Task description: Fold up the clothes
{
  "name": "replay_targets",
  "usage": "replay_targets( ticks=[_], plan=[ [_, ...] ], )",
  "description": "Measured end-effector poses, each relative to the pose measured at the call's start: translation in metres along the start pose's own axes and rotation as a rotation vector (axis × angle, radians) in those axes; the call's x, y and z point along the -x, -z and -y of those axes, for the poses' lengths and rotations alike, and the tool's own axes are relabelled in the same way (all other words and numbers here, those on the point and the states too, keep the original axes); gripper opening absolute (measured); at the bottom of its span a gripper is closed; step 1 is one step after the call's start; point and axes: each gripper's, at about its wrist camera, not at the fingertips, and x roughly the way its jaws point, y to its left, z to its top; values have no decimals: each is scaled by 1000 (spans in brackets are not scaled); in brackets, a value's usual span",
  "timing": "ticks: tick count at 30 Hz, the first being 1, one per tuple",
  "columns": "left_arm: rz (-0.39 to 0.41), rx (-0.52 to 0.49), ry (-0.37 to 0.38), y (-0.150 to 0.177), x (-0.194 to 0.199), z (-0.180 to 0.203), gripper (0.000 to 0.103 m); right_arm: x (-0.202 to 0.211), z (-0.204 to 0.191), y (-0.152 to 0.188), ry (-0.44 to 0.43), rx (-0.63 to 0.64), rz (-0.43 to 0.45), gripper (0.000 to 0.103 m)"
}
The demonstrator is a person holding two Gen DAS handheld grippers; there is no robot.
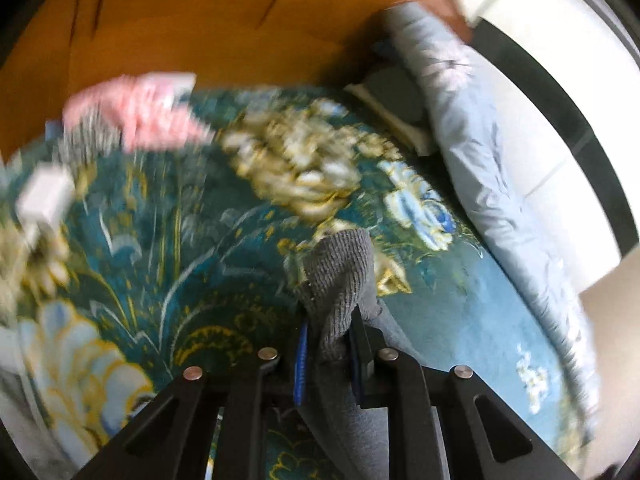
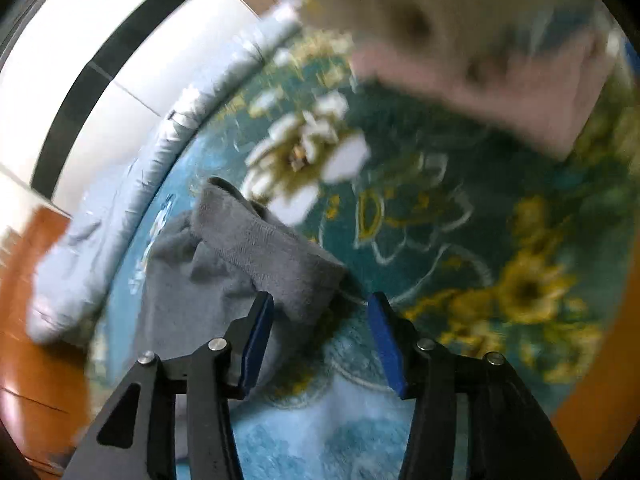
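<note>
A grey knit garment (image 1: 340, 272) hangs up out of my left gripper (image 1: 330, 322), whose blue pads are shut on a bunched fold of it above a teal floral blanket (image 1: 168, 240). In the right wrist view the same grey garment (image 2: 248, 248) lies crumpled on the blanket (image 2: 420, 208), with a ribbed cuff or hem pointing up-left. My right gripper (image 2: 320, 316) stands open just behind the garment's near corner. Its left pad (image 2: 258, 340) is close beside the cloth and does not press on it.
Blurred pink folded clothes (image 1: 136, 112) and a small white object (image 1: 44, 196) lie at the blanket's far left. A pale blue quilt (image 1: 460, 120) runs along the blanket's edge by a white wall. Orange wood surface (image 1: 200, 20) lies beyond. A blurred pale pink shape (image 2: 500, 80) fills the upper right.
</note>
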Motion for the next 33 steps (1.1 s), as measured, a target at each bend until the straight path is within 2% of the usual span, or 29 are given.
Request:
replay_targets(
  ticks=[2,7,10,13,18,20,24,27,33],
  plan=[
    [47,-93,-5,6,20,31,18,9,-22,3,-28,75,29,51],
    [123,-311,11,35,55,113,18,-12,-89,-4,-200,263,-16,56],
    [124,-419,68,62,66,165,18,-33,-120,-8,-278,338,-54,57],
    [101,-503,116,97,68,204,18,-48,-125,-5,-318,371,-37,57],
    [106,-662,173,169,67,266,18,-71,-92,-4,-402,221,-72,57],
    [79,-709,205,199,64,288,18,-76,-80,-10,-428,156,-76,57],
    [9,-818,247,253,59,320,18,-75,-73,-18,-435,123,-59,57],
    [-68,-875,237,283,45,334,18,-77,-72,-19,-448,110,-72,57],
    [-129,-962,188,320,32,342,23,-82,-74,-18,-459,112,-102,57]
  ],
)
